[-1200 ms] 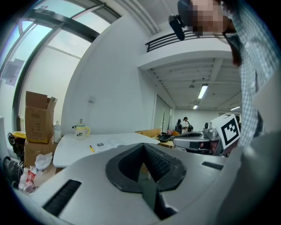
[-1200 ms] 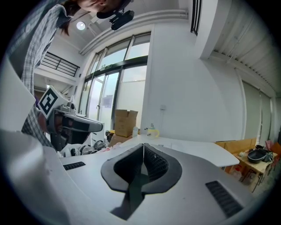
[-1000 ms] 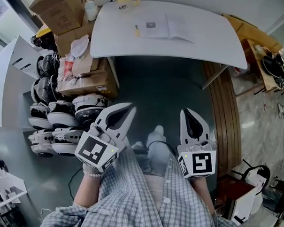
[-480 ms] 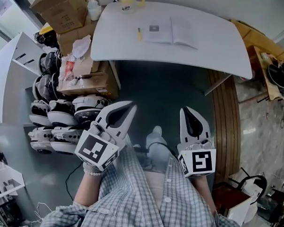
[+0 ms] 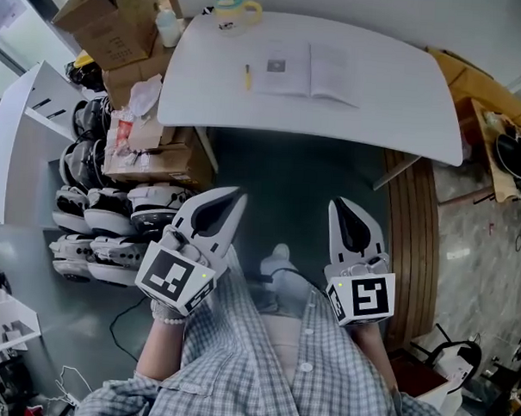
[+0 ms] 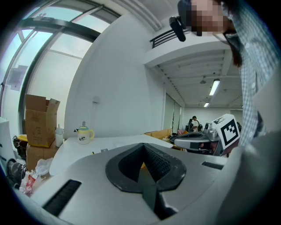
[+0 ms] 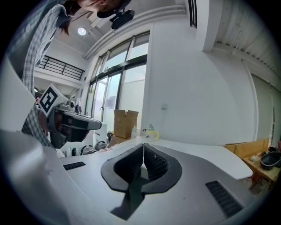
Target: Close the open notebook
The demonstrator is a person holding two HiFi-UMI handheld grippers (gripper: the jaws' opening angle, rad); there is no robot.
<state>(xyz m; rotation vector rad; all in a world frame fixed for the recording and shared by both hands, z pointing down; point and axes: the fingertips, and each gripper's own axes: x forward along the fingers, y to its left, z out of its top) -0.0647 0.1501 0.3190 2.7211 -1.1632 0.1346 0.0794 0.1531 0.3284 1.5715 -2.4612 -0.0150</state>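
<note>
Both grippers are held low in front of the person, side by side and apart from each other. The left gripper (image 5: 236, 196) has its two jaws pressed together at the tips, and nothing is between them. The right gripper (image 5: 339, 204) shows the same: its jaws meet in one thin line and hold nothing.

The open notebook (image 5: 305, 69) lies flat on the white table (image 5: 394, 105), well ahead of the fingertips of both grippers and roughly between the lines along which they point. Its two pages are spread out, with a small grey square on the left page. A stretch of dark floor (image 5: 288, 178) separates the fingertips from the near edge of the table, so neither gripper touches the table or the notebook.

Just to the left of the notebook lies a small yellow pen (image 5: 246, 76). Further ahead of the left fingertips, at the far edge of the table, stands a yellow-green cup (image 5: 232, 8). Cardboard boxes (image 5: 113, 24) are stacked to the left of the table, far ahead and left of the left gripper.
</note>
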